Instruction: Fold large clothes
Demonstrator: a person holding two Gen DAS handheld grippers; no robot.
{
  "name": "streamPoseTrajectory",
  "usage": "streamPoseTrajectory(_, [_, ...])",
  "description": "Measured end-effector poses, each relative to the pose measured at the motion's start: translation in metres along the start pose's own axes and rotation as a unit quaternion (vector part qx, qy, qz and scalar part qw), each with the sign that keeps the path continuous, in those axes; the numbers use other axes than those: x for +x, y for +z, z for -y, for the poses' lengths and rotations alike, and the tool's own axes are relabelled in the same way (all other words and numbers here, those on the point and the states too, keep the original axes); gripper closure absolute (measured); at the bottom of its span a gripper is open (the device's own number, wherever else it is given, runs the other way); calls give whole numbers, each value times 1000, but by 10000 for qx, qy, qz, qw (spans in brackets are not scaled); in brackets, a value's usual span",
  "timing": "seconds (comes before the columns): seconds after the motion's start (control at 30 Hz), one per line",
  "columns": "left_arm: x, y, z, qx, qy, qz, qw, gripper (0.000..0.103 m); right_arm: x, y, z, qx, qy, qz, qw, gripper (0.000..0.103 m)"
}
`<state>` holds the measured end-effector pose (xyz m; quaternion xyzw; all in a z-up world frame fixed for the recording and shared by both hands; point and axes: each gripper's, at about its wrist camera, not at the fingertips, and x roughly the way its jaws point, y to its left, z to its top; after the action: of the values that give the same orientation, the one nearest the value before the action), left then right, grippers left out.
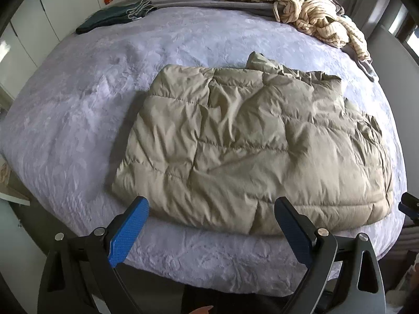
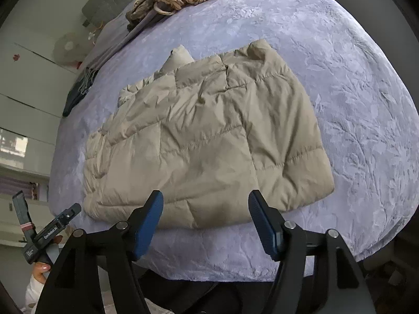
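A beige quilted puffer jacket (image 1: pixel 248 146) lies folded into a rough rectangle on the lavender bedspread (image 1: pixel 78 104), close to the near edge. My left gripper (image 1: pixel 212 206) hangs above the jacket's near hem, open, nothing between its blue pads (image 1: pixel 128 233). In the right wrist view the same jacket (image 2: pixel 204 141) fills the middle, and my right gripper (image 2: pixel 205 198) hovers over its near hem, open and empty. The left gripper's body (image 2: pixel 49 235), held by a hand, shows at the lower left of that view.
A heap of striped cream and brown clothes (image 1: pixel 309 7) lies at the far right of the bed. A dark folded garment (image 1: pixel 104 18) with a grey fringed one sits at the far left. White cupboards (image 2: pixel 23 83) stand beside the bed. Bare bedspread (image 2: pixel 353 104) surrounds the jacket.
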<state>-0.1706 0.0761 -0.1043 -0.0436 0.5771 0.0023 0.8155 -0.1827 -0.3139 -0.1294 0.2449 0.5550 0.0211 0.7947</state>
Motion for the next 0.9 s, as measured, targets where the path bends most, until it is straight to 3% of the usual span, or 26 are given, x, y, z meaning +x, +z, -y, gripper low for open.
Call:
streamPoseTrajectory(0.1, [3,-1,0,54,-19,-72,10000,6,2,-5,2,54,-32,-75,10000,32])
streamPoseTrajectory(0.17, [6,1,-1,103,-13,-105,9999,6,3,-7,1,92,-45,-79,9999,17])
streamPoseTrajectory(0.53, [19,45,-41,447,-52,-85,9990,6,39,6,-60,95,-114,-46,9999,17])
streamPoseTrajectory(0.8, [43,76,-69,536,-119,-297,9980,6,69,14,-107,189,-175,-74,9996,17])
streamPoseTrajectory(0.9, [54,79,-70,534,-166,-417,9976,6,79,15,-115,251,-184,-139,9994,9])
